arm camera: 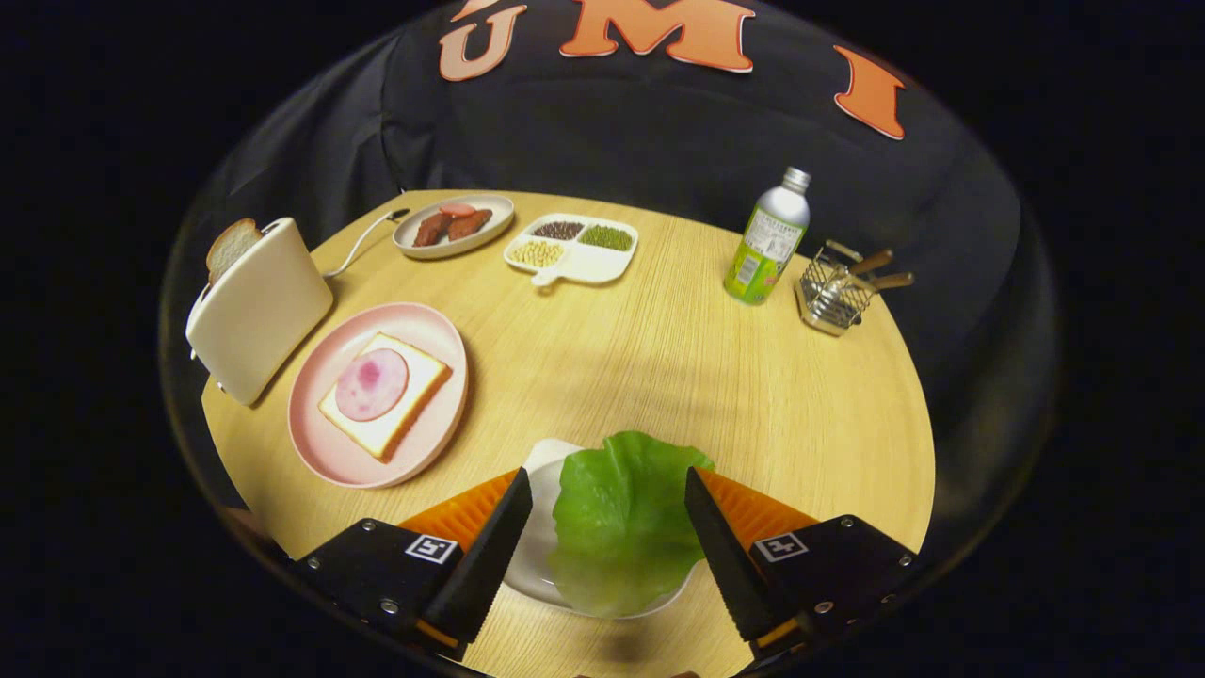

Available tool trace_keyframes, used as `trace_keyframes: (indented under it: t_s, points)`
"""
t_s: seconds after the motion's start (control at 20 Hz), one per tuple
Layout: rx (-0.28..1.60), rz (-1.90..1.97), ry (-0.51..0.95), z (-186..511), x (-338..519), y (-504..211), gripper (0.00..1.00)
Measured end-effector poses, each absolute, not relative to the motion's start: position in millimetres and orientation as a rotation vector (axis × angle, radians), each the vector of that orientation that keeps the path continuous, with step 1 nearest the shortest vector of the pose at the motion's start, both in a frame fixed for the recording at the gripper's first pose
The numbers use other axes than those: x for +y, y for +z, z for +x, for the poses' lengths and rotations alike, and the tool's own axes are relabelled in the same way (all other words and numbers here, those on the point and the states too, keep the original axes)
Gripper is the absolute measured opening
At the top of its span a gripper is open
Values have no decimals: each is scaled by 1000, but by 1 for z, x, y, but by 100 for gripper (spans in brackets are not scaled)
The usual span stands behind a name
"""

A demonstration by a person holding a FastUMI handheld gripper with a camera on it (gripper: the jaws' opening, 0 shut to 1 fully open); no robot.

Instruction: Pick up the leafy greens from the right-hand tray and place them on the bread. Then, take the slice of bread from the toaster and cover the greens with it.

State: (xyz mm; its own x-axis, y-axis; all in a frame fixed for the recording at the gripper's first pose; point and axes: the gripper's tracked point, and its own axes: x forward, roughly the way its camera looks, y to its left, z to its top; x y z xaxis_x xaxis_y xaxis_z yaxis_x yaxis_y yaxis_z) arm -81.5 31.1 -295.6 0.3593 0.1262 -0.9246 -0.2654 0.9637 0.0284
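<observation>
A green lettuce leaf [621,513] lies on a white tray [544,471] at the near edge of the table, right between my fingers. My gripper [608,490] is open, its fingers [504,527] standing either side of the leaf without pressing on it. Ahead to the left, a pink plate [325,447] carries a bread slice [400,414] topped with a round of pink ham [372,383]. Behind the plate stands a cream toaster [259,306], and a second bread slice [231,245] pokes out of its top.
At the back sit an oval dish of sausages [455,226] and a divided white tray of beans [571,250]. A silver and green bottle [767,240] and a wire basket with wooden-handled utensils [838,292] stand at the right. The toaster's cord [362,240] runs along the table.
</observation>
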Motion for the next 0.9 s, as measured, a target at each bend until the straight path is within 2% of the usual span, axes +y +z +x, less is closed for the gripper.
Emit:
trace_keyframes:
  t_s: [0.3,0.6,0.75,0.9]
  points:
    - [1282,-134,205,-92,19,-324,98]
    - [1318,-62,181,-96,23,-332,92]
    - [1327,-18,138,-94,20,-334,71]
    - [1318,-11,130,-92,21,-334,43]
